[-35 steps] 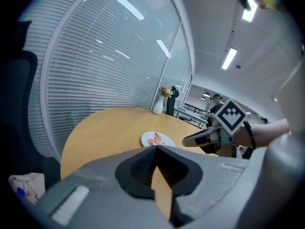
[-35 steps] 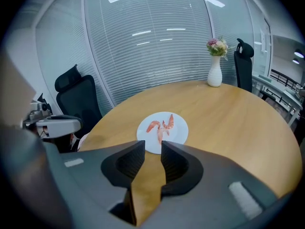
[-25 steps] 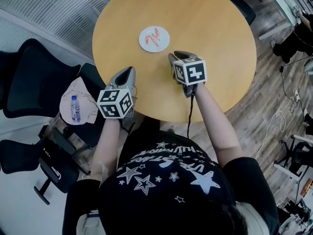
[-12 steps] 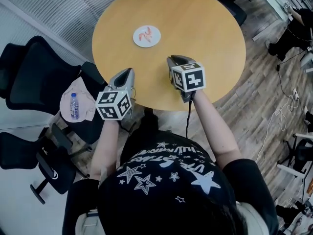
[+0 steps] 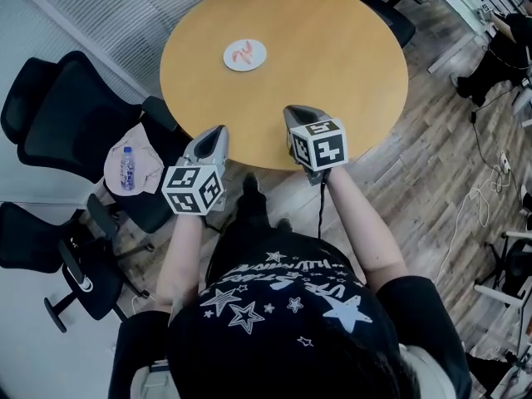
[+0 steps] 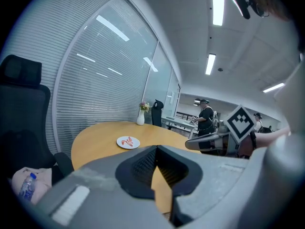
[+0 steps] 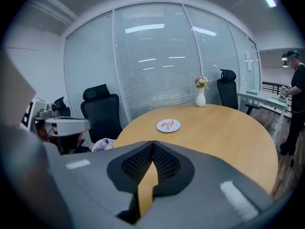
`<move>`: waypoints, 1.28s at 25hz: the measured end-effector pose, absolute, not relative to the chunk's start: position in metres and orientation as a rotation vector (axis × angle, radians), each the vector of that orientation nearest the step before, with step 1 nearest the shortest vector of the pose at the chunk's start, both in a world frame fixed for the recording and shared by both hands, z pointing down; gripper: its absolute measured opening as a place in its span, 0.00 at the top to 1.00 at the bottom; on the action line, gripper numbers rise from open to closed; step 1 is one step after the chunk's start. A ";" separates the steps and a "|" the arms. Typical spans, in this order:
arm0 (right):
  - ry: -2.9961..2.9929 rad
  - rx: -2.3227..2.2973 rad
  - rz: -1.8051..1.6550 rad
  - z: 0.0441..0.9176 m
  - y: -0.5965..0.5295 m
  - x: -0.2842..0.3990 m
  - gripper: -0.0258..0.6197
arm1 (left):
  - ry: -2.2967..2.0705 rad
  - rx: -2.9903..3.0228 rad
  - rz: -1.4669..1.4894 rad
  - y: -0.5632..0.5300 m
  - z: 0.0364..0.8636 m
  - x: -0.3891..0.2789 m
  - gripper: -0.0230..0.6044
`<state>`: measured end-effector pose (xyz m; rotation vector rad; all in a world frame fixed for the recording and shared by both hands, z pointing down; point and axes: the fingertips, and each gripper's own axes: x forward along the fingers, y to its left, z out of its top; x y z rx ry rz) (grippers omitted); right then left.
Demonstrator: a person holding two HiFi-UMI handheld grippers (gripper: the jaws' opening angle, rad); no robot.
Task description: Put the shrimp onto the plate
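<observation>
Apparently done: shrimp [image 5: 243, 52] are lying on the plate [image 5: 258, 57], toward the table's [image 5: 332, 73] far-left edge.
Both are hovering empty at the near edge: left gripper [image 5: 214, 131] jaws together, right gripper [image 5: 295, 110] jaws closing; best to keep clear.

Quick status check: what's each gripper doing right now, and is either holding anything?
Left gripper: closed, holding nothing.
Right gripper: jaws closing, tips together, nothing between them.

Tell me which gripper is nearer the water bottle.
Left. The left gripper sits just right of the water bottle, at the table's near edge; the right gripper is farther right, over the table.
</observation>
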<state>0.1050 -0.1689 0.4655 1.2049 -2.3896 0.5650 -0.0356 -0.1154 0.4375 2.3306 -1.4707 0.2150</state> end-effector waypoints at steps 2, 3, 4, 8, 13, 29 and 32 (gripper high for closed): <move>-2.403 1.192 0.571 0.466 -0.157 0.106 0.96 | -1.486 2.319 0.217 -0.103 0.438 -0.034 0.96; -2.411 1.181 0.576 0.466 -0.152 0.106 0.96 | -1.492 2.315 0.219 -0.098 0.438 -0.033 0.96; -2.421 1.166 0.581 0.465 -0.147 0.105 0.96 | -1.497 2.313 0.223 -0.094 0.437 -0.033 0.96; -2.449 1.108 0.612 0.467 -0.135 0.102 0.96 | -1.506 2.316 0.237 -0.084 0.436 -0.032 0.96; -2.454 1.069 0.636 0.472 -0.126 0.097 0.96 | -1.500 2.317 0.234 -0.078 0.436 -0.034 0.96; -2.380 1.178 0.636 0.466 -0.051 0.073 0.96 | -1.393 2.350 0.208 -0.015 0.436 -0.066 0.96; -2.362 1.209 0.644 0.465 -0.030 0.074 0.96 | -1.368 2.359 0.209 0.004 0.437 -0.068 0.96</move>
